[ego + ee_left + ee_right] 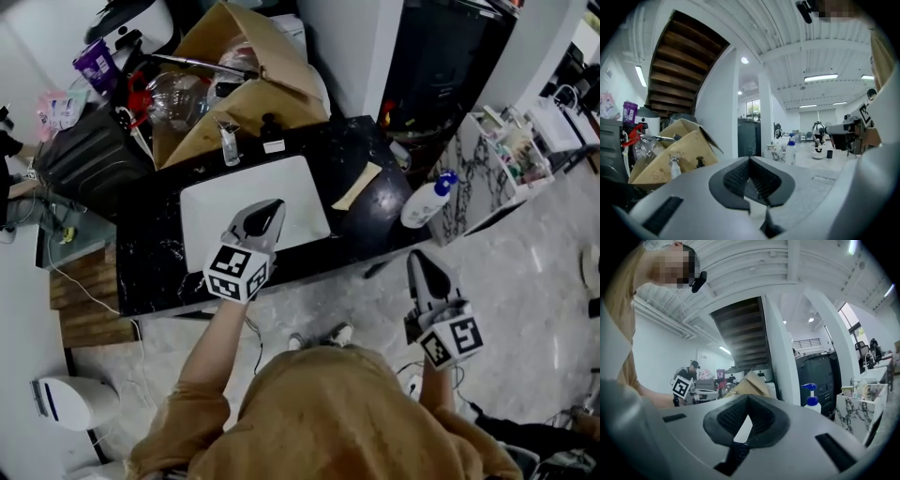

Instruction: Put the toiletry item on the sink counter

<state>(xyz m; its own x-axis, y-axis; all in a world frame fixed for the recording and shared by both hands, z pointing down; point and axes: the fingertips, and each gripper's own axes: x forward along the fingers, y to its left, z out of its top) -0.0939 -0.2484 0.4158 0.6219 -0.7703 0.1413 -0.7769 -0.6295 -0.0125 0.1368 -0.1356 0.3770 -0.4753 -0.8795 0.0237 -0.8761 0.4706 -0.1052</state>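
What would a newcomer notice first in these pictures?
First, the white sink set in the black counter, with the shut, empty left gripper above it. Then the white pump bottle with a blue top at the counter's right end, and the open cardboard box behind the sink.

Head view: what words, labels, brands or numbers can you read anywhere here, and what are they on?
No text is legible in any view.
White label on the dark bottle: too small to read.
Print on the purple container: blurred.
The pump bottle: no print visible.
The marker cubes on the left hand-held gripper and right hand-held gripper: black-and-white square patterns only, no letters.
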